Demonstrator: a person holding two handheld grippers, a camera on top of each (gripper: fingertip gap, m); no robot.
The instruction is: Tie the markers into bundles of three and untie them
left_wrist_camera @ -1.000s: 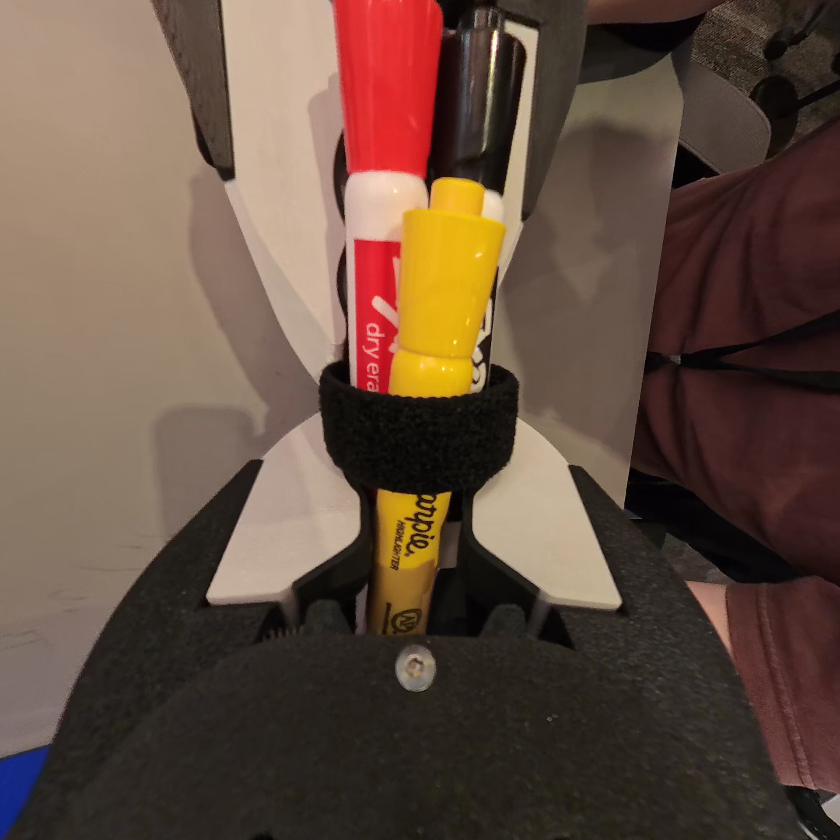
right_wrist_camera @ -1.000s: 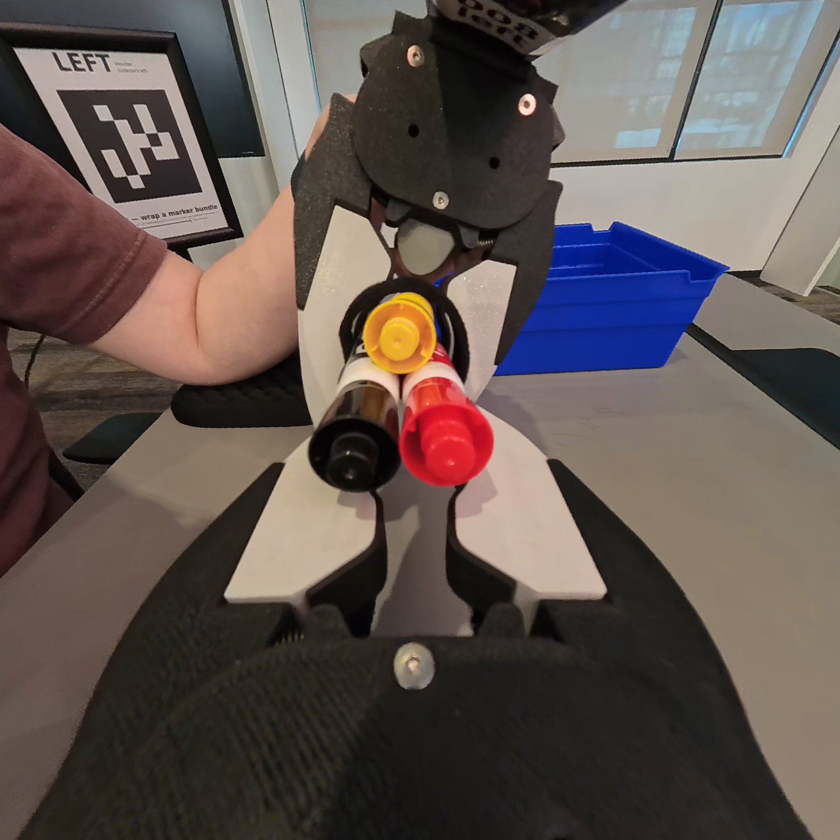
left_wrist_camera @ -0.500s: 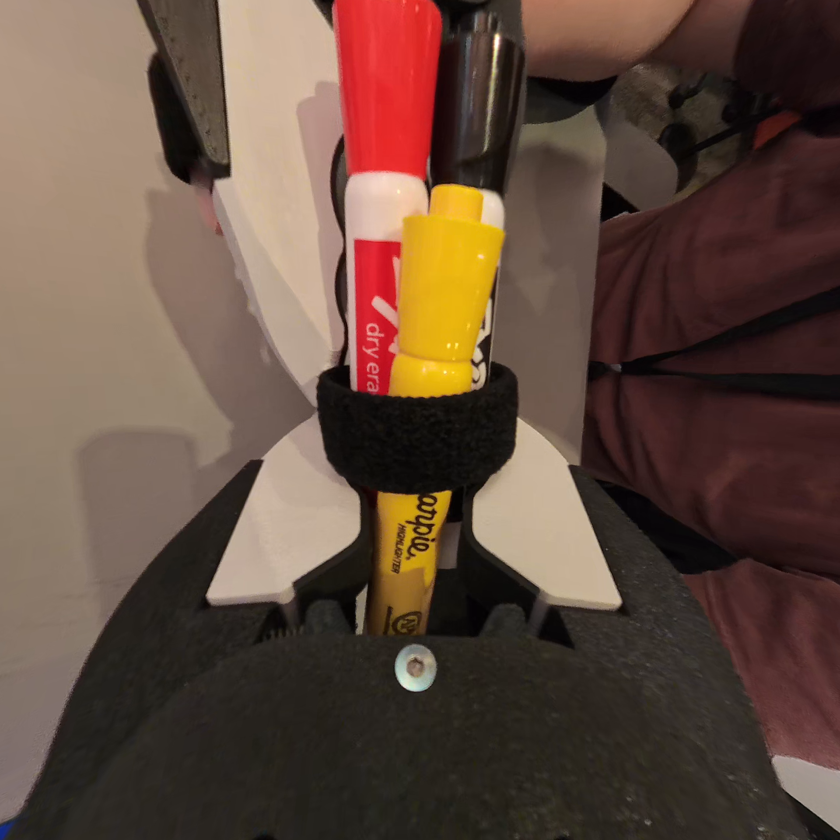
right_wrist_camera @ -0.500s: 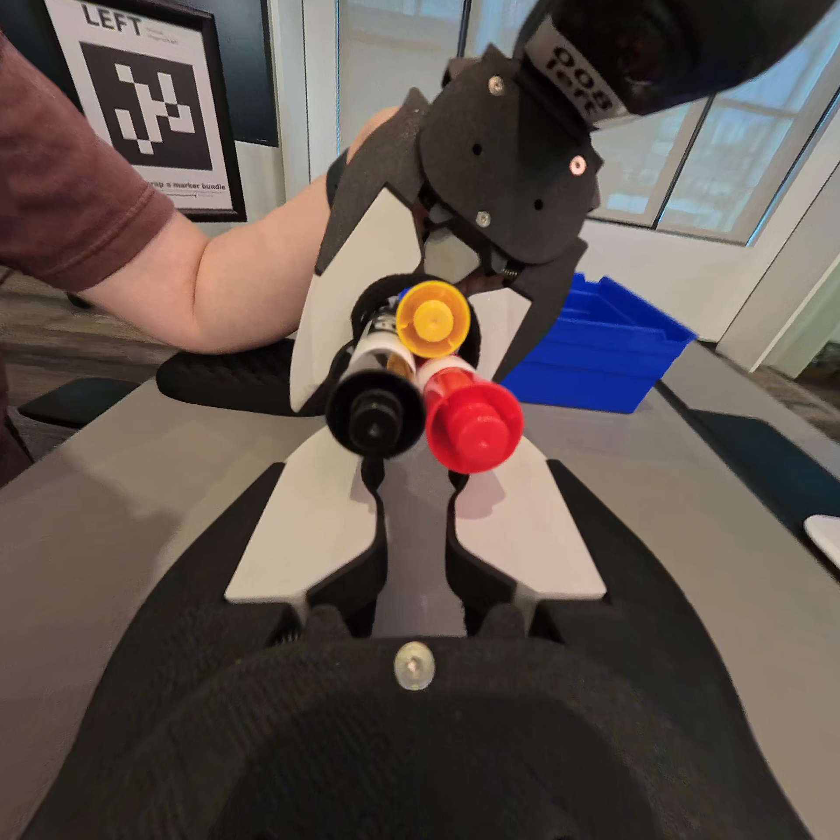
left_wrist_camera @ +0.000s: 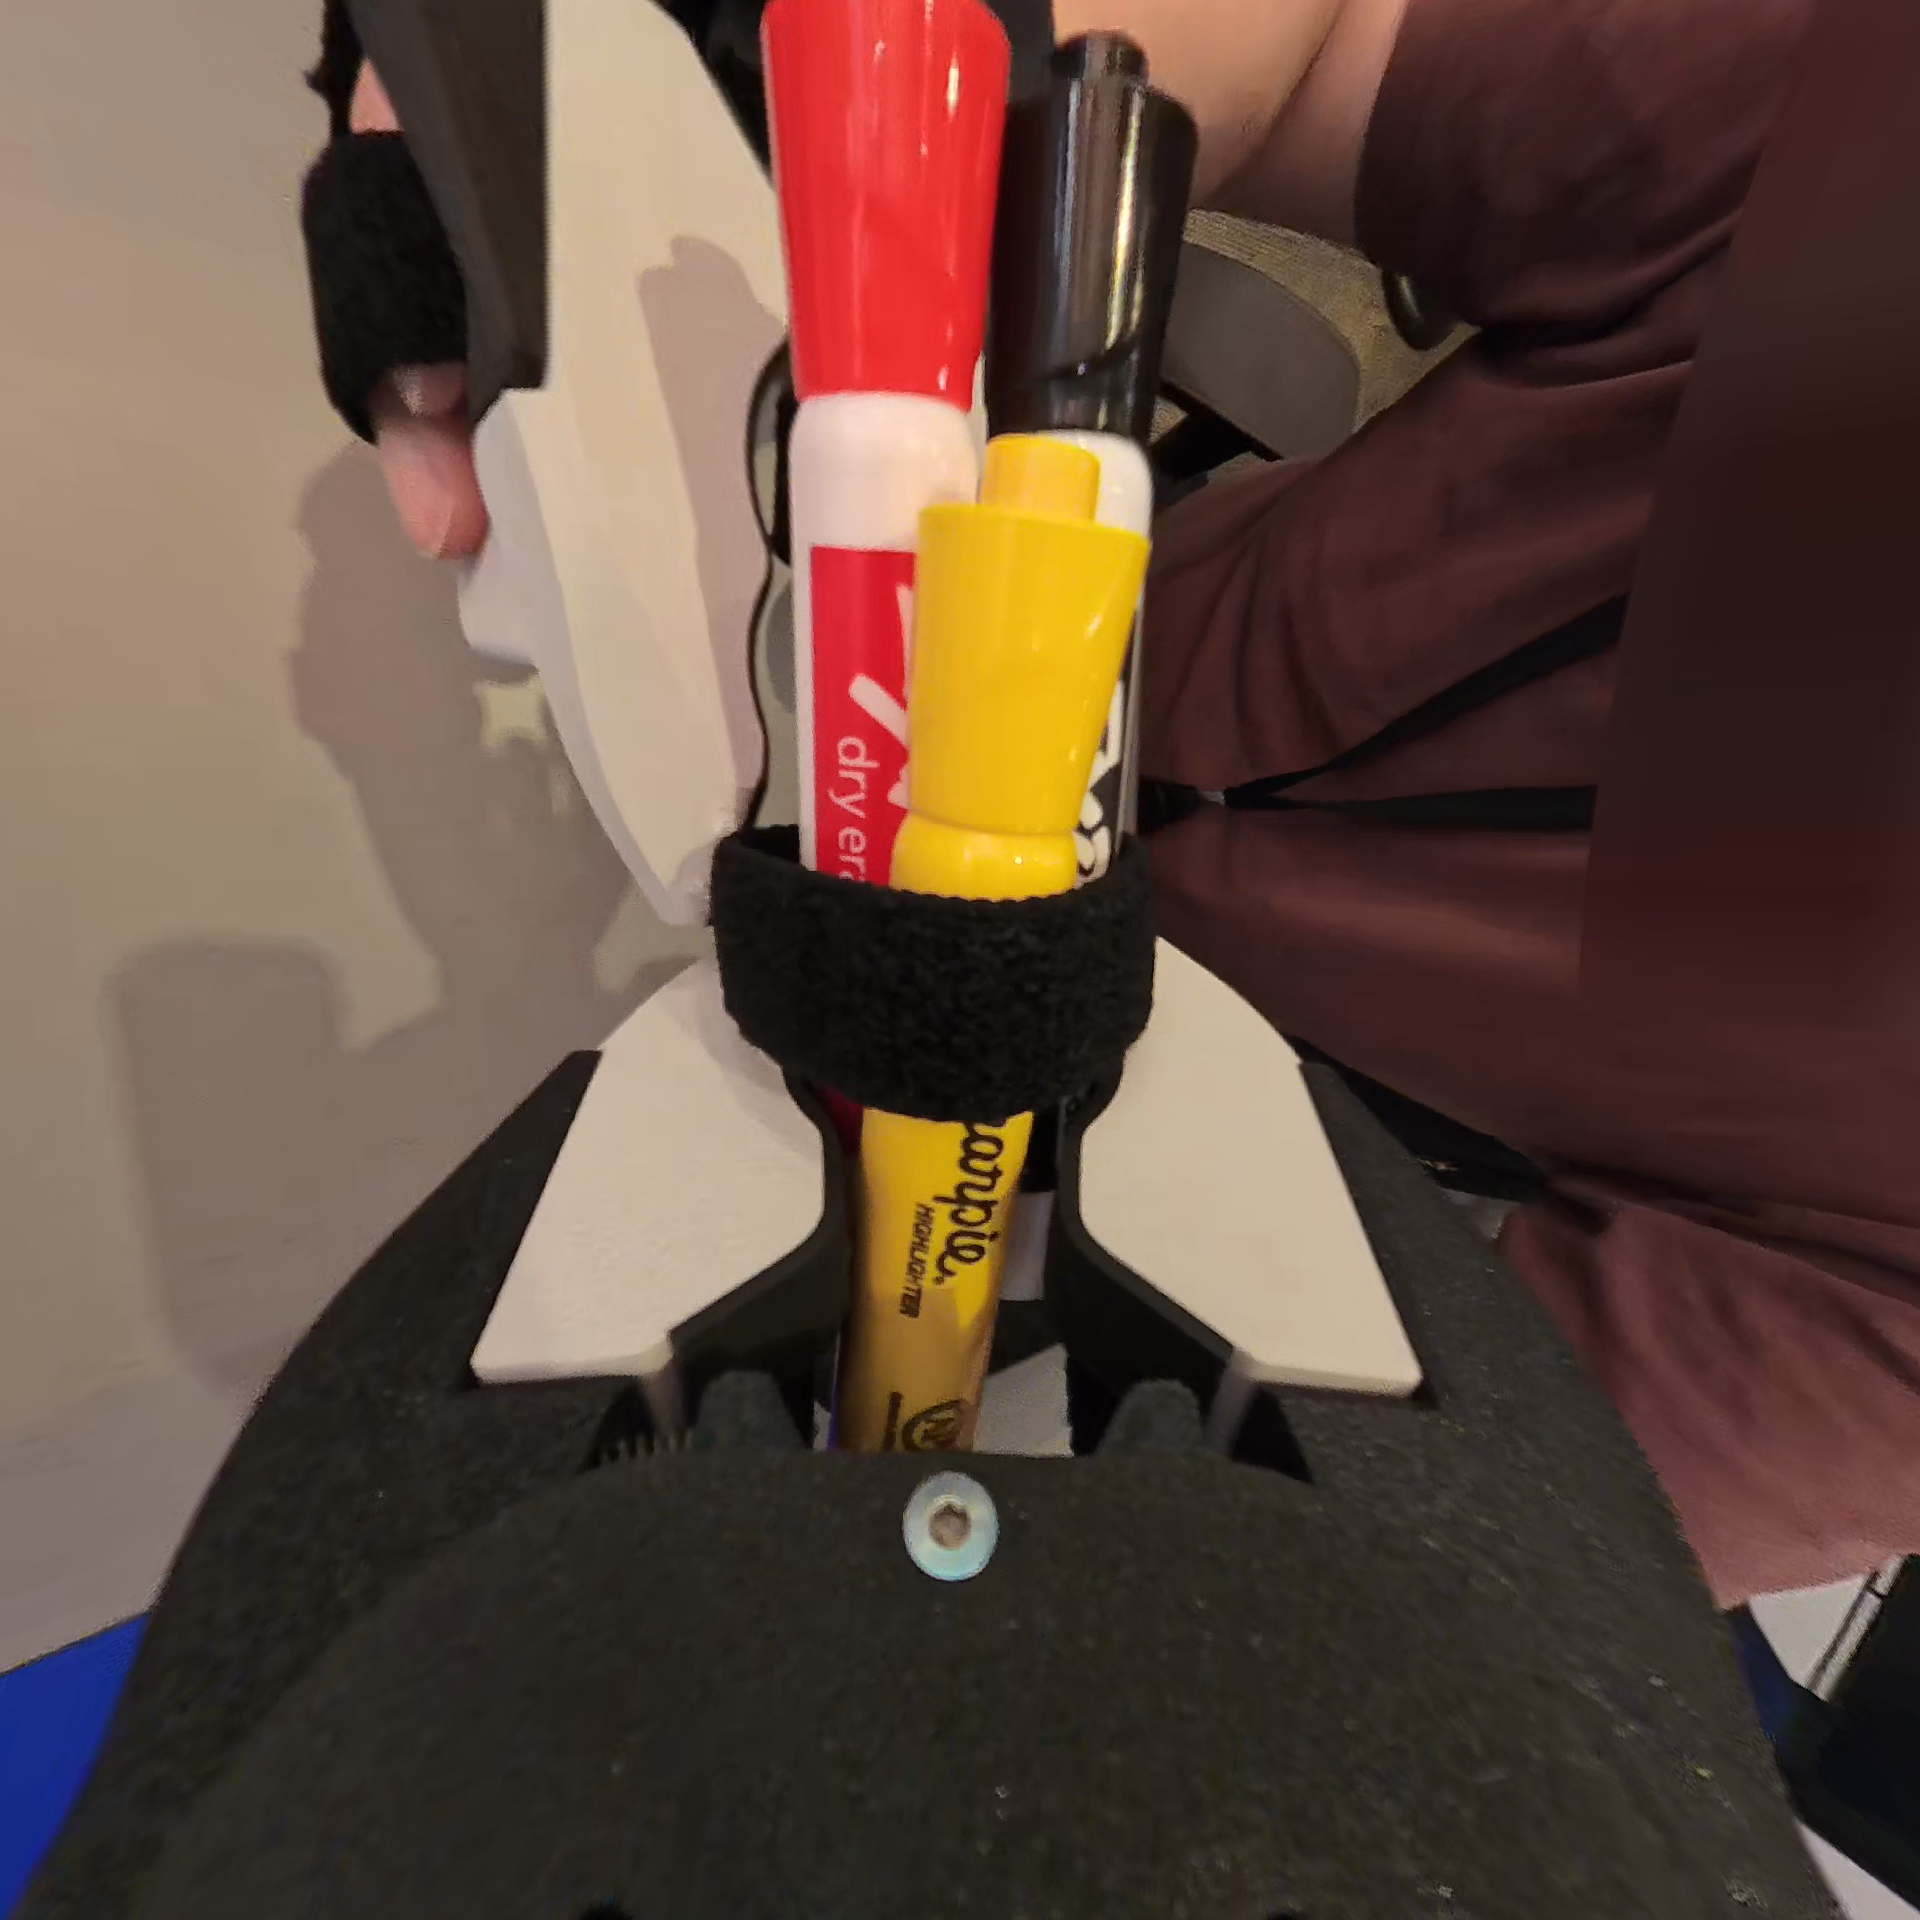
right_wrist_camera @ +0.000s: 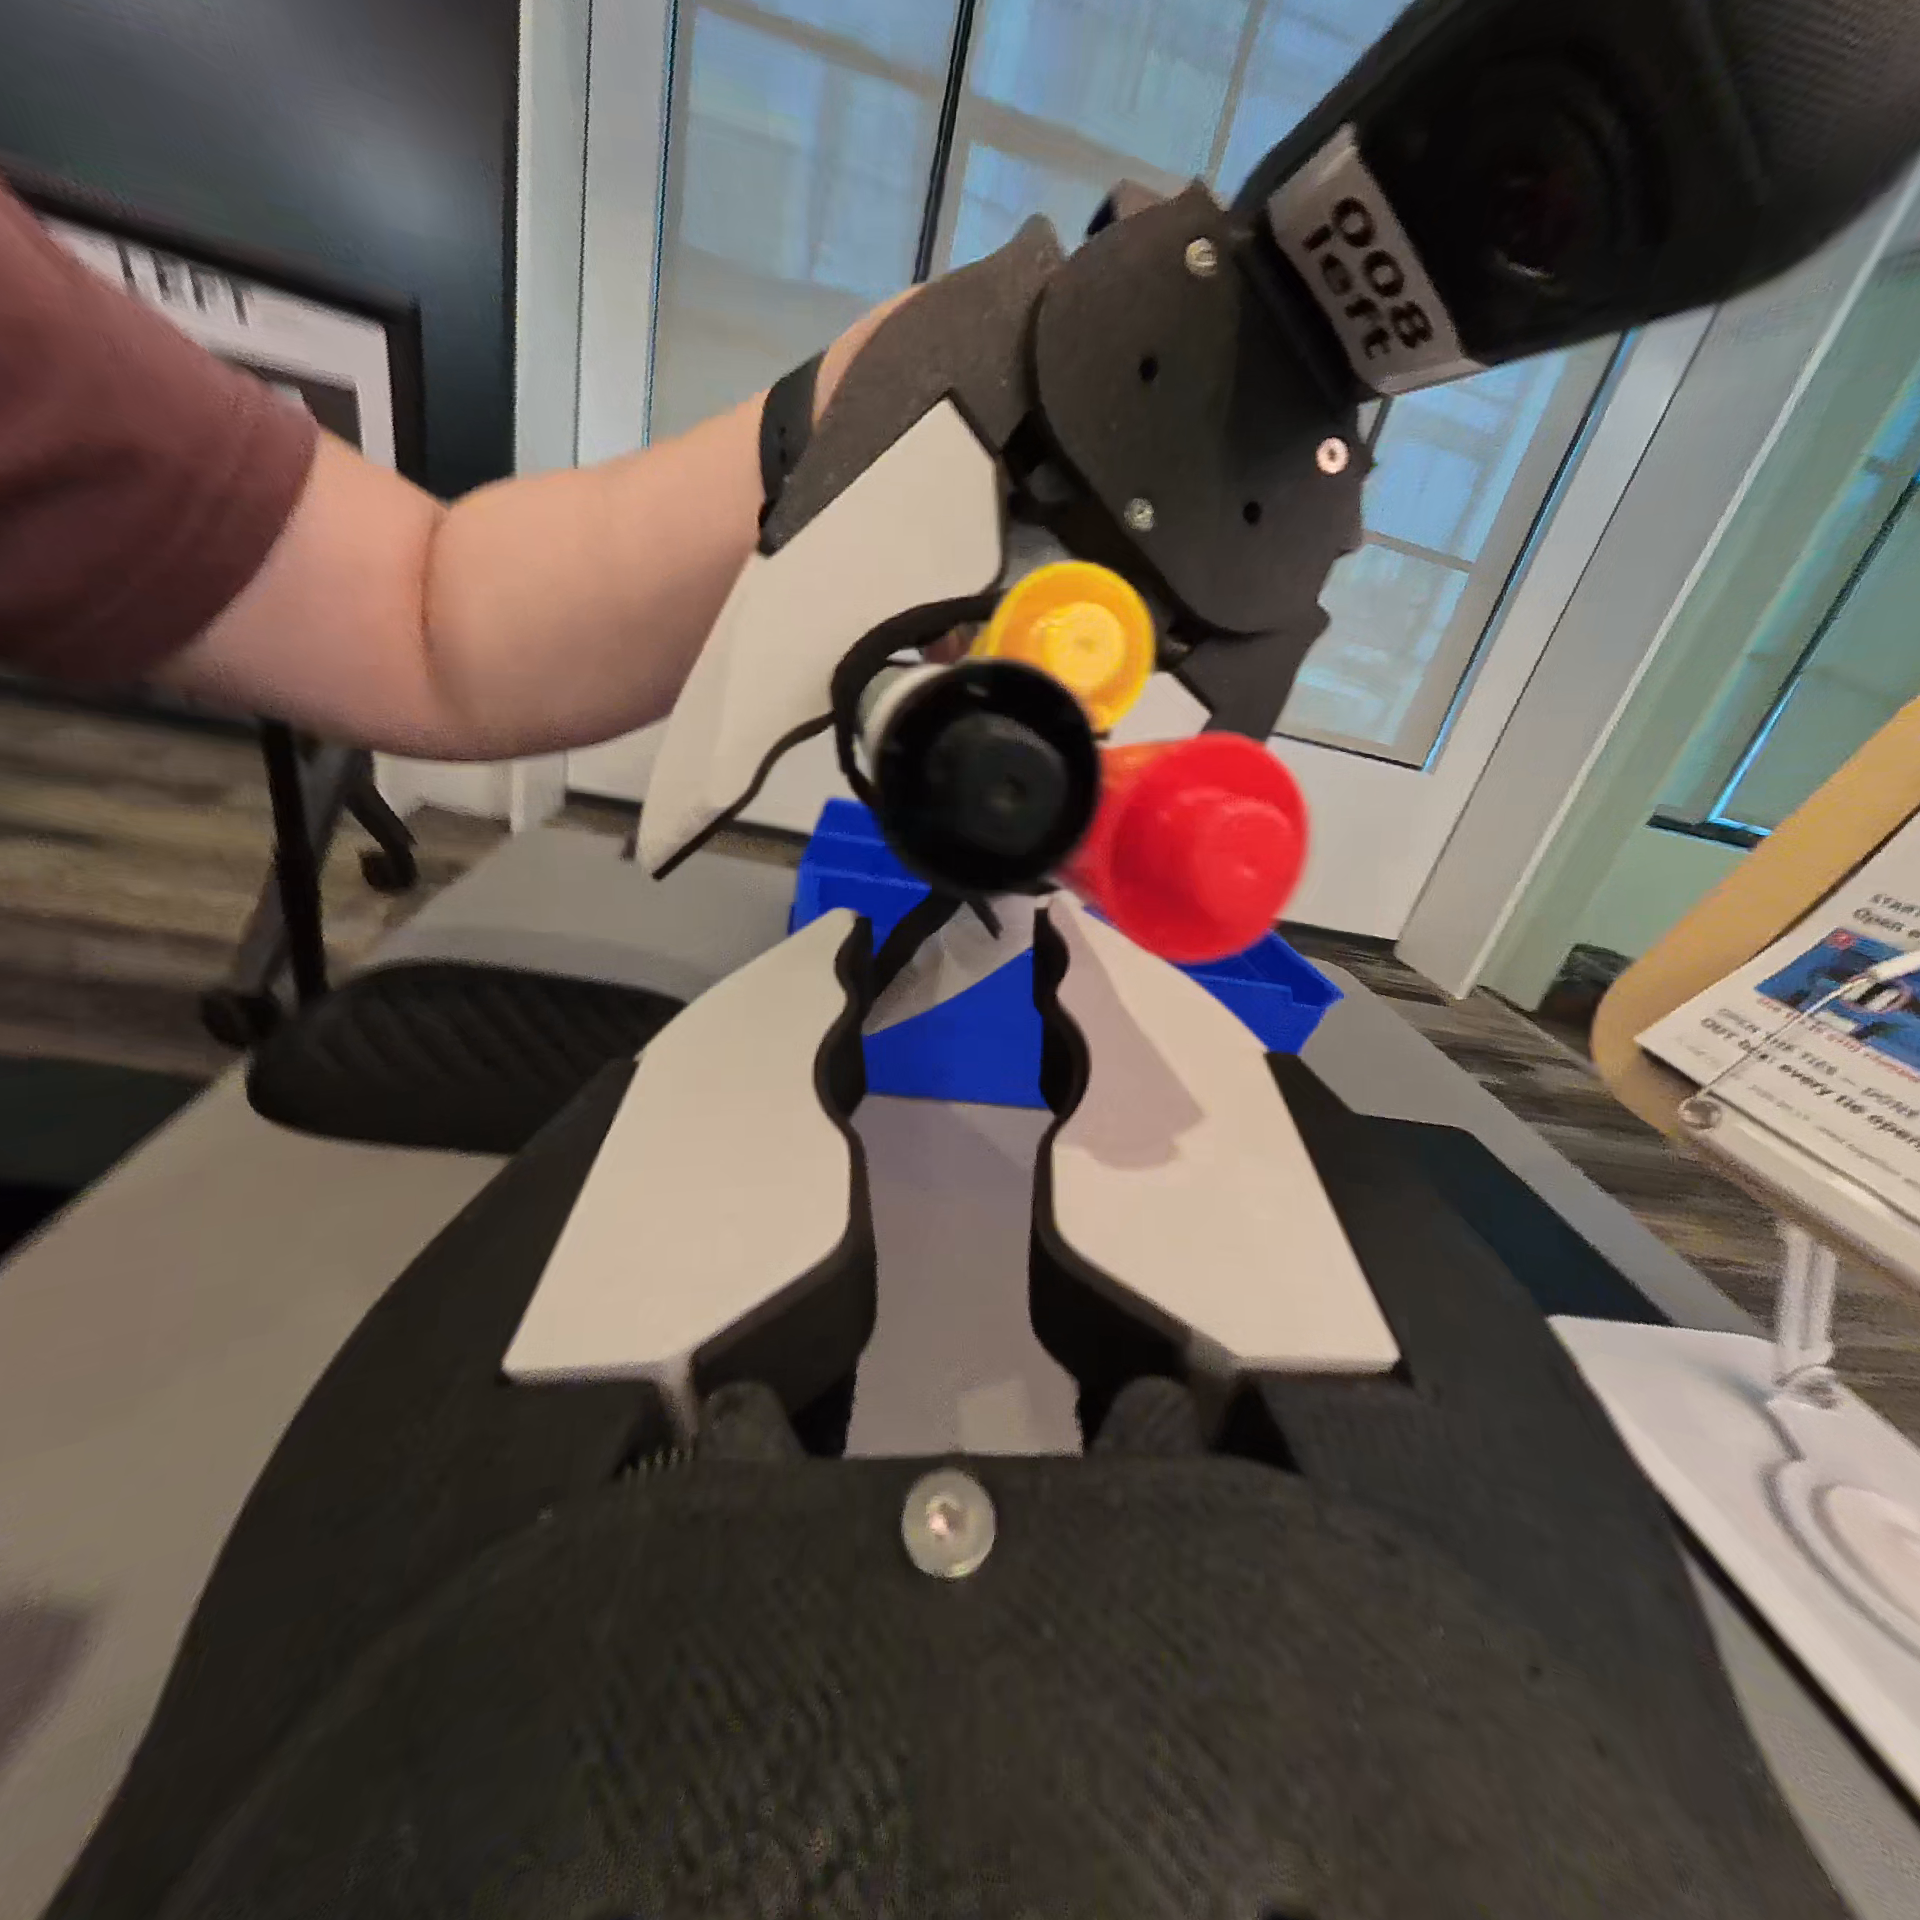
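Left gripper [left_wrist_camera: 935, 1049] squeezing three banded markers [left_wrist_camera: 977, 665], pointing to 12 o'clock. Right gripper [right_wrist_camera: 951, 935] open, holding nothing. Bundle looks tied. Next, probably: pinching the black strap [left_wrist_camera: 930, 987] to peel it off.

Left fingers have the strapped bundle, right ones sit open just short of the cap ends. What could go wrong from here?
1. The yellow highlighter sits shorter than the red marker and black marker; it might slide through the black strap.
2. The right gripper is open under the caps; closing there may knock the bundle askew.
3. The right view is motion-blurred, so alignment is uncertain.
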